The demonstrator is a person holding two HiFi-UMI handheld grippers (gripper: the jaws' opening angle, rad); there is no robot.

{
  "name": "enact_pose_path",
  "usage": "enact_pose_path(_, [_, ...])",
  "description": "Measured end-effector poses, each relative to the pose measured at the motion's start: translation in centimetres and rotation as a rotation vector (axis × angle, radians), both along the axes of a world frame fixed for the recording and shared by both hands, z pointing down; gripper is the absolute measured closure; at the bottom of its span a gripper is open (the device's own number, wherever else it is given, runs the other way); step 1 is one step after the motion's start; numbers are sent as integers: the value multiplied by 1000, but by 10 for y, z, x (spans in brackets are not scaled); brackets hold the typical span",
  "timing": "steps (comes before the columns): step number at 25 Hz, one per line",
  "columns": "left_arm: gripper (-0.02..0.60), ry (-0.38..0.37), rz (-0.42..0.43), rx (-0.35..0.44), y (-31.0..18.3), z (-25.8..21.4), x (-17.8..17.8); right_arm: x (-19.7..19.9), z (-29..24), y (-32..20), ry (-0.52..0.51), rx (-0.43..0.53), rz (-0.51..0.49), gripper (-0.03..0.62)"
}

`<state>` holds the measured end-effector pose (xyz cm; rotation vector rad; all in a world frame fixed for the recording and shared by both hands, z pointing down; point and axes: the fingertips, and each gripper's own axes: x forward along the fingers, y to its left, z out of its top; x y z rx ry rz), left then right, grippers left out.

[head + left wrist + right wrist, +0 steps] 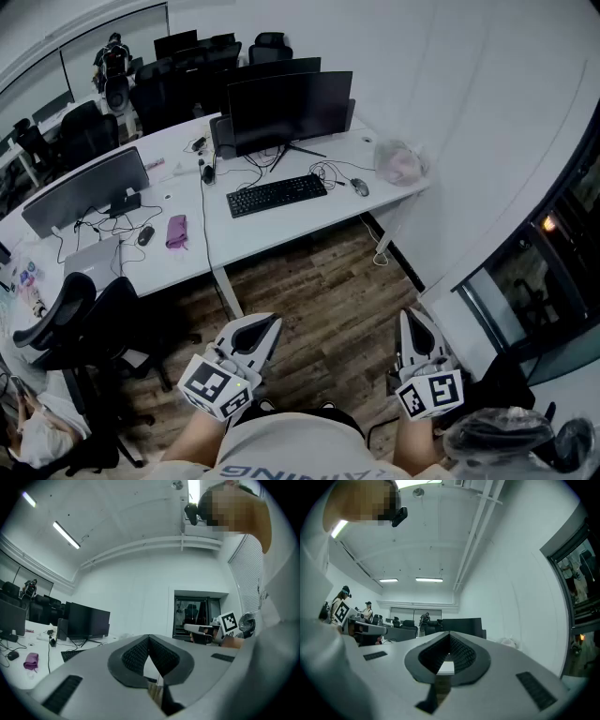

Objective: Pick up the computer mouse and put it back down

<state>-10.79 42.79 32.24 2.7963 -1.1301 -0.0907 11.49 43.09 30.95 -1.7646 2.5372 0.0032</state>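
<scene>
Two grippers, left gripper (265, 325) and right gripper (413, 321), both closed and empty, above wood floor (319, 300), one white desk (281, 230) beyond, one keyboard (277, 195), computer mouse (360, 187) just right of it, visible only in head view, one monitor (289, 111) behind.

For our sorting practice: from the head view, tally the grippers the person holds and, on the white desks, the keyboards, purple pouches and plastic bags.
Grippers: 2, the left gripper and the right gripper
Keyboards: 1
Purple pouches: 1
Plastic bags: 1
Total: 5
</scene>
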Motion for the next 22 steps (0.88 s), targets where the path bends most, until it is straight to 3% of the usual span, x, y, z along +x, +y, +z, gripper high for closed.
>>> enact_pose_path(16, [577,2,8,0,2,0,-1,-6,2,1,14,-5,-1,574])
enact_pose_path(22, [577,3,7,-6,-1,3,-5,-4,4,-4,-60,-16,-1,574])
